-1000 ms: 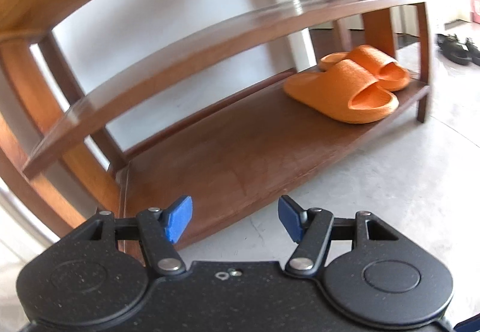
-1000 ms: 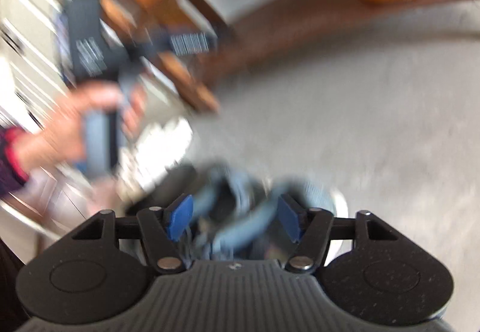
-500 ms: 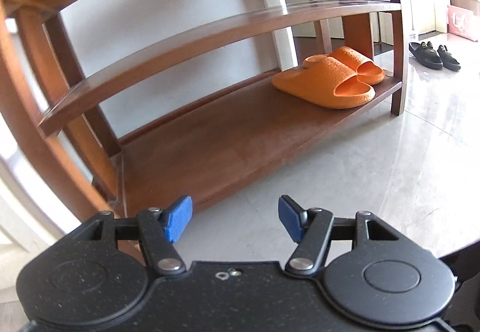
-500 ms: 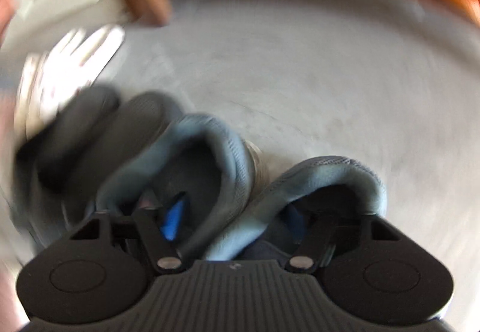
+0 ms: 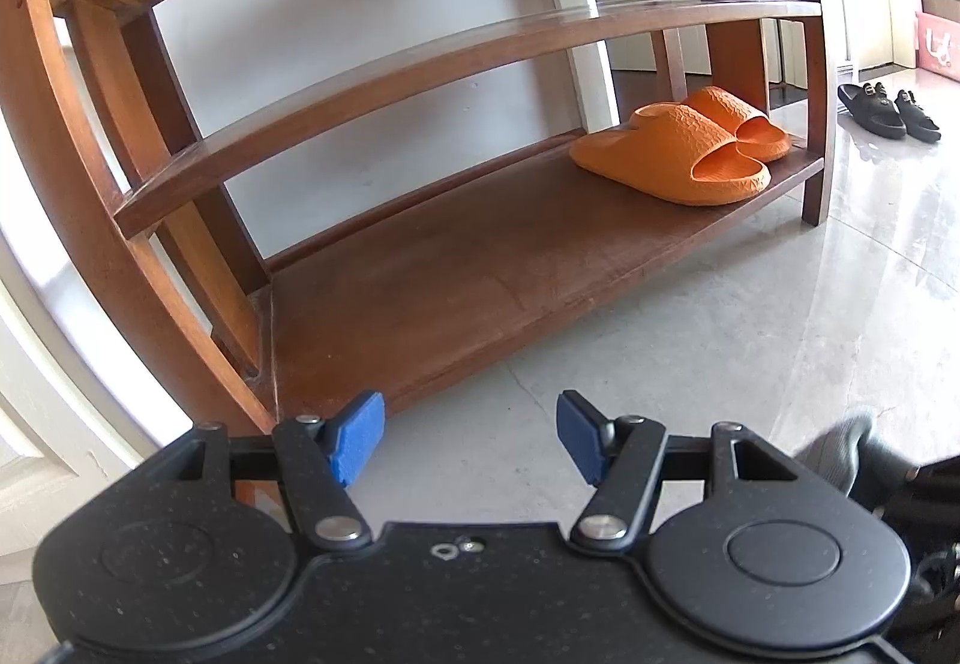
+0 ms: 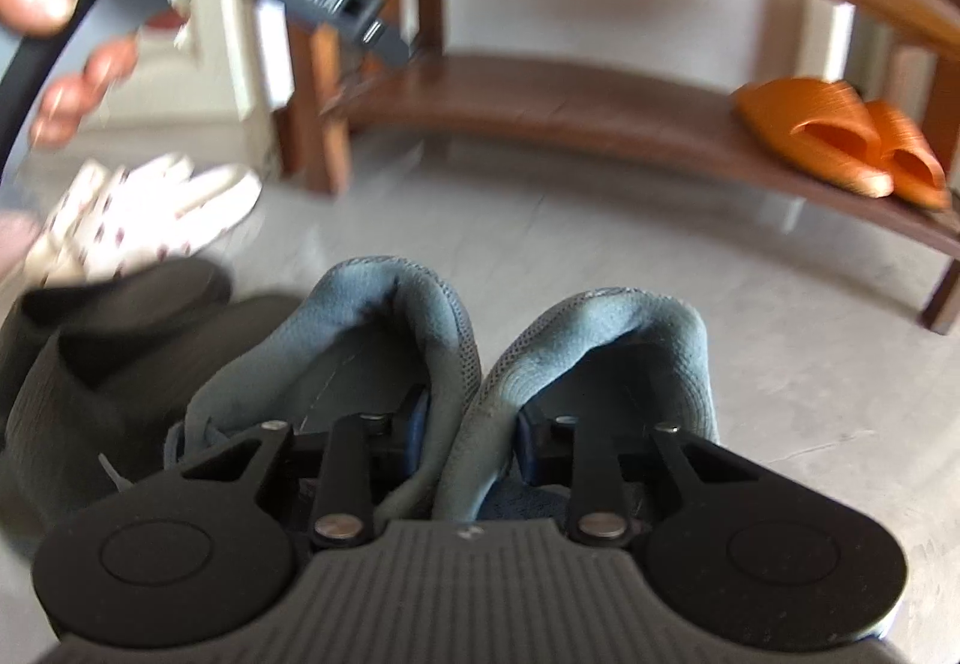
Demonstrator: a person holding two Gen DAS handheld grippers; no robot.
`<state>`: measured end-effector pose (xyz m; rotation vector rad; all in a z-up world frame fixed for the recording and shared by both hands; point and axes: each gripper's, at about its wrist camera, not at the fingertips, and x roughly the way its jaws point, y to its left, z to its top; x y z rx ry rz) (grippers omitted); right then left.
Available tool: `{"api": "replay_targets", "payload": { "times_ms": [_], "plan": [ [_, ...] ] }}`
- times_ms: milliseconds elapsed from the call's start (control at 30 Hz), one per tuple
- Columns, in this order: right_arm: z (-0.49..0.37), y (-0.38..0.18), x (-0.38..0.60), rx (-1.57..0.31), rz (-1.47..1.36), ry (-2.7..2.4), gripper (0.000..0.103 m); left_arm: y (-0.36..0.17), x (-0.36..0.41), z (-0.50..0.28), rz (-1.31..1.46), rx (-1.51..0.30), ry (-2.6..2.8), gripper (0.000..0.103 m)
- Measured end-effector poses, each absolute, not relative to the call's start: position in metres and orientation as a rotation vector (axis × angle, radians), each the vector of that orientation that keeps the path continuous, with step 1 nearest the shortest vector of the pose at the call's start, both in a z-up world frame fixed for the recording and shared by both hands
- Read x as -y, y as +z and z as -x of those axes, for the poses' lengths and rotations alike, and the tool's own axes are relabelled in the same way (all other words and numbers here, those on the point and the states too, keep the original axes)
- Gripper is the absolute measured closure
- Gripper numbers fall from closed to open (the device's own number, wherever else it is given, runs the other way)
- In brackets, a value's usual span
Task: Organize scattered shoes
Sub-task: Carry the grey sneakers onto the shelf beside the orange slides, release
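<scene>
Grey-blue sneakers (image 6: 456,364) sit side by side on the floor (image 6: 600,244) in front of the shoe rack (image 6: 570,100), heels together. The right claw (image 6: 471,436) is closing, one pad inside each shoe, pinching both inner collars. Confirm both collars are clamped before lifting; keep the pair level. Target the bare bottom shelf beside the orange slippers (image 5: 690,154). The left claw (image 5: 468,436) stands open, empty, near the rack

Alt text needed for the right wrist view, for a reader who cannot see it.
The right gripper is closing on the touching inner collars of two blue-grey sneakers on the floor. Beyond them, orange slides sit on a wooden shoe rack's bottom shelf; dark slippers lie left.
</scene>
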<state>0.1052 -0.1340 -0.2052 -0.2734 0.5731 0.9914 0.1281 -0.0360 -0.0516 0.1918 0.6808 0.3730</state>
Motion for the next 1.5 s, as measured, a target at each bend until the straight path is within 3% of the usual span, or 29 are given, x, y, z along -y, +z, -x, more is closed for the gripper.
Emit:
{"api": "replay_targets", "payload": {
  "times_ms": [467, 1500],
  "plan": [
    [-0.185, -0.163, 0.099, -0.255, 0.126, 0.914, 0.074, -0.046, 0.022, -0.12, -0.178, -0.664, 0.474, 0.039],
    [-0.329, -0.118, -0.046, -0.362, 0.132, 0.769, 0.072, -0.059, 0.003, -0.137, -0.11, -0.662, 0.505, 0.039]
  ]
}}
